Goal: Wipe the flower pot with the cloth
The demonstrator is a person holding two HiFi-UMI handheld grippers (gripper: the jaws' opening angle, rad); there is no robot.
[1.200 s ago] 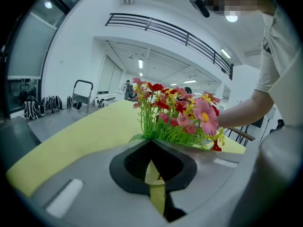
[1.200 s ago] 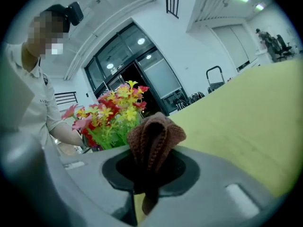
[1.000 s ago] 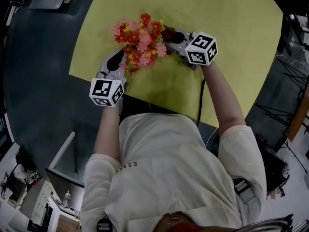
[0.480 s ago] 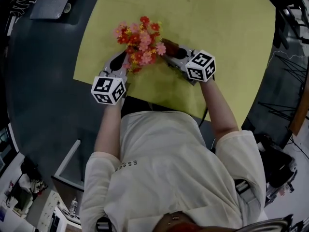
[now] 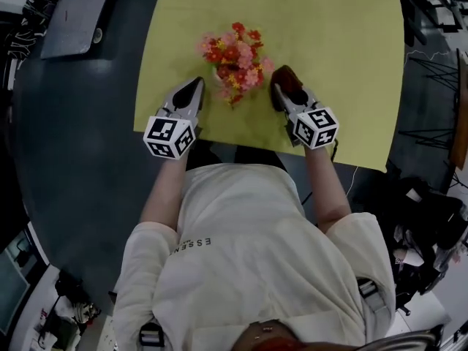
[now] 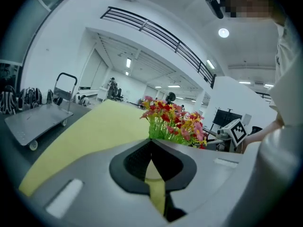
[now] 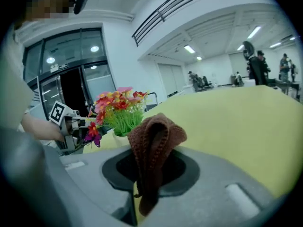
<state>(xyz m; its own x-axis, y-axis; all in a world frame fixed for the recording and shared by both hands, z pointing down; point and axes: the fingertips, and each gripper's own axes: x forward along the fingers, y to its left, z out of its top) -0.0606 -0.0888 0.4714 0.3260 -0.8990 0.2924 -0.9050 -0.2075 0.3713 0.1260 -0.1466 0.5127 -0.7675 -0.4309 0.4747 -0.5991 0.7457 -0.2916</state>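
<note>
A flower pot, hidden under its red, pink and yellow flowers point(image 5: 235, 63), stands on the yellow table point(image 5: 336, 42) near its front edge. My left gripper point(image 5: 196, 85) sits just left of the flowers, shut with nothing between its jaws, and apart from them. In the left gripper view the flowers point(image 6: 173, 122) rise just beyond the shut left gripper point(image 6: 151, 144). My right gripper point(image 5: 281, 79) is to the flowers' right, shut on a brown knitted cloth point(image 5: 287, 85). In the right gripper view the cloth point(image 7: 155, 135) bulges up out of the jaws, and the pale pot point(image 7: 119, 138) shows to its left.
The table's front edge point(image 5: 241, 141) runs right under both grippers, close to the person's body. A grey flat trolley point(image 6: 33, 119) stands on the dark floor to the table's left, and a grey board point(image 5: 77, 6) lies at the top left.
Both grippers have drawn back from the flowers. The left has come off their left side, and the right has swung away to the right with the cloth still in it.
</note>
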